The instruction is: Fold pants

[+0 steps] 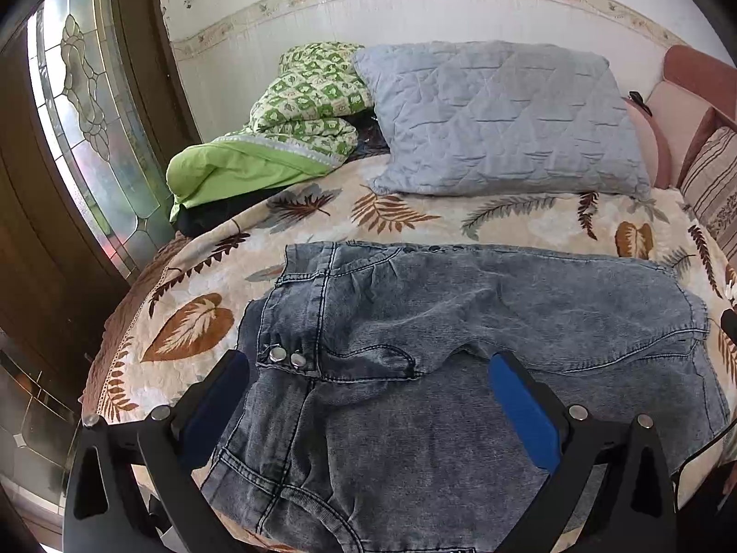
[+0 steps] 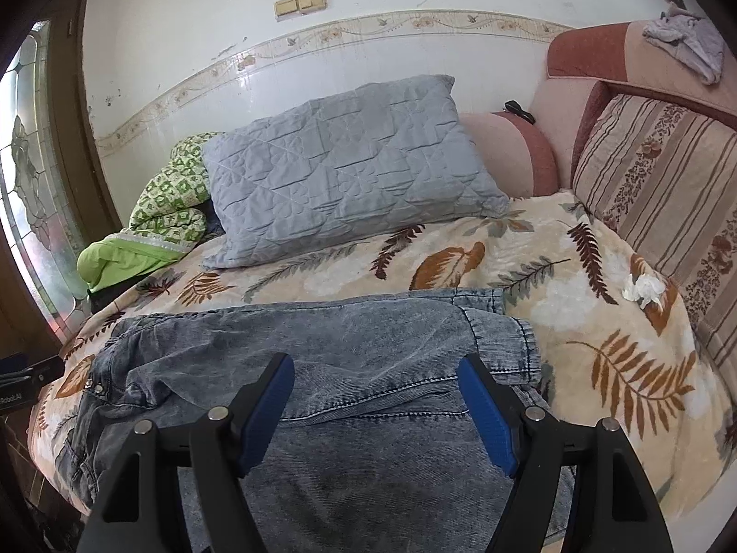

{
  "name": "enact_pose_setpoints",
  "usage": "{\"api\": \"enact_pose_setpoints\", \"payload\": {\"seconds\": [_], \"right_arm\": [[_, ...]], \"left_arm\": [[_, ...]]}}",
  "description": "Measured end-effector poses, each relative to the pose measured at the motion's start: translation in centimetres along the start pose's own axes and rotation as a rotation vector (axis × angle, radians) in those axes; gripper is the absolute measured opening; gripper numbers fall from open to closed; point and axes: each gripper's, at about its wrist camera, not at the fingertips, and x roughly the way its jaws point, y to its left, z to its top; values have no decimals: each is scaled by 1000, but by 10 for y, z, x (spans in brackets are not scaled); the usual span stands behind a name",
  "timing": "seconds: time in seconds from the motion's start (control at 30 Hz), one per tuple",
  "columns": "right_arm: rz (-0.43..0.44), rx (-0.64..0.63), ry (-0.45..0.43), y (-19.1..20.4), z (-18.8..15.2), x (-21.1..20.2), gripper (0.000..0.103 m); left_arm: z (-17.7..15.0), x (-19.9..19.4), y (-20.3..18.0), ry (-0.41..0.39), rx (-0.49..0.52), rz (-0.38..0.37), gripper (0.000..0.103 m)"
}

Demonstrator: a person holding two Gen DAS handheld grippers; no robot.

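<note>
Grey jeans (image 1: pixel 460 322) folded on leaf-print bedspread (image 1: pixel 193 276), left gripper (image 1: pixel 368 368) and right gripper (image 2: pixel 375 368) both spread wide, empty

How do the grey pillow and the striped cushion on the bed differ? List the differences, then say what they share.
1. The pillow is plain grey-blue with quilted stitching; the cushion has beige and brown stripes with floral bands.
2. The pillow leans against the tiled wall; the cushion stands against the pink sofa arm at the right.
3. The pillow sits next to a green blanket; the cushion does not.

Both rest on the leaf-print bedspread, beyond the jeans.
</note>
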Motion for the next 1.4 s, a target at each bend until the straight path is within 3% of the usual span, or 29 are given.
{"api": "enact_pose_setpoints", "payload": {"seconds": [0.4, 0.6, 0.73, 0.8, 0.93, 1.23, 1.33, 1.4], "right_arm": [[-34, 38, 42, -31, 22, 64, 76], [-86, 155, 133, -111, 65, 128, 77], [-51, 344, 254, -175, 68, 173, 76], [-57, 370, 289, -189, 68, 189, 77], [39, 434, 330, -198, 69, 223, 76], [7, 358, 405, -169, 72, 262, 77], [-28, 265, 421, -150, 72, 267, 60], [-16, 250, 430, -145, 71, 267, 41]], "left_arm": [[22, 63, 11, 87, 39, 21, 103], [56, 117, 48, 165, 21, 63, 103], [75, 151, 72, 224, -11, 66, 103], [86, 168, 82, 248, -26, 48, 103], [104, 198, 95, 321, -92, 4, 103], [130, 240, 115, 409, -198, 52, 103], [133, 251, 128, 454, -253, 55, 103], [132, 256, 133, 473, -290, 48, 103]]}}
